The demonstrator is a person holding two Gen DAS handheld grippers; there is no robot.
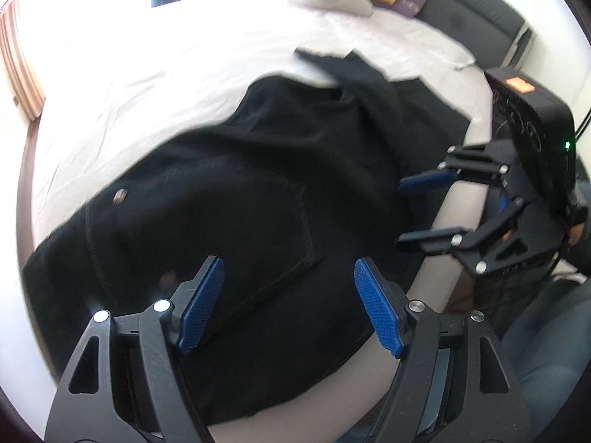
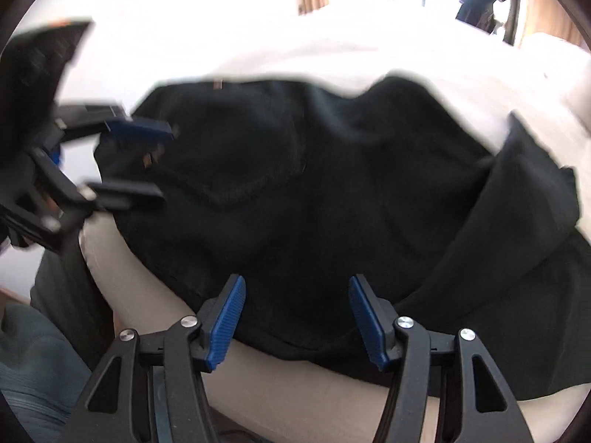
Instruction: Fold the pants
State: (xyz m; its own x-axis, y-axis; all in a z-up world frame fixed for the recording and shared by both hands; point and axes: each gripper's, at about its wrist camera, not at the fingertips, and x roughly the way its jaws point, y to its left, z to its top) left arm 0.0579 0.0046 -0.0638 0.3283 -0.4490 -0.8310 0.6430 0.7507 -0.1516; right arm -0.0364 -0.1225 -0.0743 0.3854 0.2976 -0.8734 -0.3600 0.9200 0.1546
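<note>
**Black pants lie bunched on a bed, both grippers open above their near edge**

A pair of black pants (image 1: 266, 184) lies crumpled across a bed (image 1: 129, 85) with a pale sheet, a back pocket facing up and the legs rumpled toward the far side. The near edge of the cloth sits at the mattress edge, probably so that it is within easy reach. The left gripper (image 1: 288, 306) hovers over the pocket area, jaws spread wide and holding nothing. The right gripper (image 2: 295, 313) is likewise wide open and empty at the cloth's near edge; whether its fingers touch the fabric cannot be told.
</note>
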